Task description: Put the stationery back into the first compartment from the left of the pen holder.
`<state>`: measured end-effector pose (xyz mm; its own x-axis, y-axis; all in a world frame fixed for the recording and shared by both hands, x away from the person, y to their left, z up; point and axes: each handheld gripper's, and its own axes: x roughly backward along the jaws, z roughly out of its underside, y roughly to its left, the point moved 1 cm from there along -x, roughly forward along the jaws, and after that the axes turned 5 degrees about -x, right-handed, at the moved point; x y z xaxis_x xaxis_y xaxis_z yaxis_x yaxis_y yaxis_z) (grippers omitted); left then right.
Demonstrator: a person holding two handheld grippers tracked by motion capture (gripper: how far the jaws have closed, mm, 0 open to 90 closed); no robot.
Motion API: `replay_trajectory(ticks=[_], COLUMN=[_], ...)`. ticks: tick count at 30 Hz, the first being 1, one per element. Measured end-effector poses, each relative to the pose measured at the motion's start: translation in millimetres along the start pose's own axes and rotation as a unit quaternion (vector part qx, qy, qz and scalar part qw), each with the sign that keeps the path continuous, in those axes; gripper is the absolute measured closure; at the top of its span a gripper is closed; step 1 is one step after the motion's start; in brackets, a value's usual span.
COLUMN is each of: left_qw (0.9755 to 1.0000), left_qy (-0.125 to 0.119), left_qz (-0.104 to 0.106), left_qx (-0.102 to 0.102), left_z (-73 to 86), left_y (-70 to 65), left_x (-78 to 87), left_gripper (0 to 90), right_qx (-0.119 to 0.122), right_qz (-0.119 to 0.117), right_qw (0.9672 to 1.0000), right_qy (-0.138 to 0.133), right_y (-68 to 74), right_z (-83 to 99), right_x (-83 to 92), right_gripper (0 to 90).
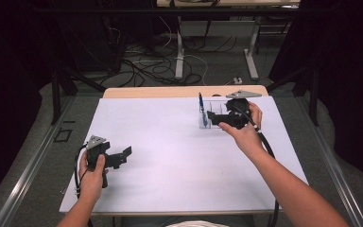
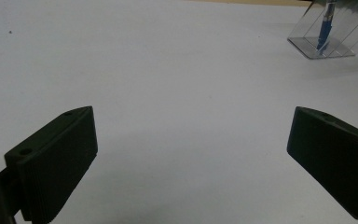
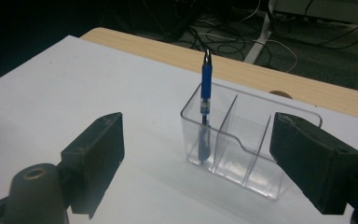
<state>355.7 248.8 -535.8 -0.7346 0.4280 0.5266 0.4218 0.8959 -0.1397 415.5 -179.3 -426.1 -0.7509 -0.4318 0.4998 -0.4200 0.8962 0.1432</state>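
Note:
A clear plastic organizer (image 3: 242, 149) with dividers stands near the table's far right, also seen in the high view (image 1: 210, 116) and far off in the left gripper view (image 2: 326, 39). A blue pen (image 3: 205, 109) stands upright in its left compartment (image 1: 201, 109) (image 2: 325, 30). My right gripper (image 3: 196, 158) is open, its jaws spread wide just in front of the organizer, holding nothing (image 1: 211, 117). My left gripper (image 2: 191, 154) is open over bare white table at the near left (image 1: 125, 155).
The white sheet (image 1: 170, 151) covers the table, with a wooden edge (image 1: 170, 91) at the back. Cables (image 1: 146, 66) and table legs (image 1: 179, 52) lie on the floor beyond. A cable (image 1: 267, 146) trails from the right gripper along the forearm.

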Motion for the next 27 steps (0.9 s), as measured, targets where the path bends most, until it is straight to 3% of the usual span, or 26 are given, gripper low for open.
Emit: replay_trajectory(ticks=[7, 17, 27], left_qw=[1.0000, 1.0000, 1.0000], left_qy=[-0.002, -0.001, -0.001], left_qz=[-0.001, -0.002, -0.002], left_qx=[0.001, 0.001, 0.003], left_z=[0.2, 0.3, 0.5], left_y=[0.3, 0.3, 0.4], left_x=[0.6, 1.0, 1.1], left_gripper=[1.7, 1.7, 1.7], right_qx=[0.010, -0.003, -0.012], right_qz=[0.004, -0.003, 0.017], right_qw=[0.9999, 1.0000, 0.9997], right_qy=[-0.003, 0.005, 0.008], right_y=[-6.1, -15.2, -30.7], right_z=[25.9, 61.5, 87.1], right_x=[11.1, 19.9, 23.0], right_gripper=[17.1, 16.8, 16.8])
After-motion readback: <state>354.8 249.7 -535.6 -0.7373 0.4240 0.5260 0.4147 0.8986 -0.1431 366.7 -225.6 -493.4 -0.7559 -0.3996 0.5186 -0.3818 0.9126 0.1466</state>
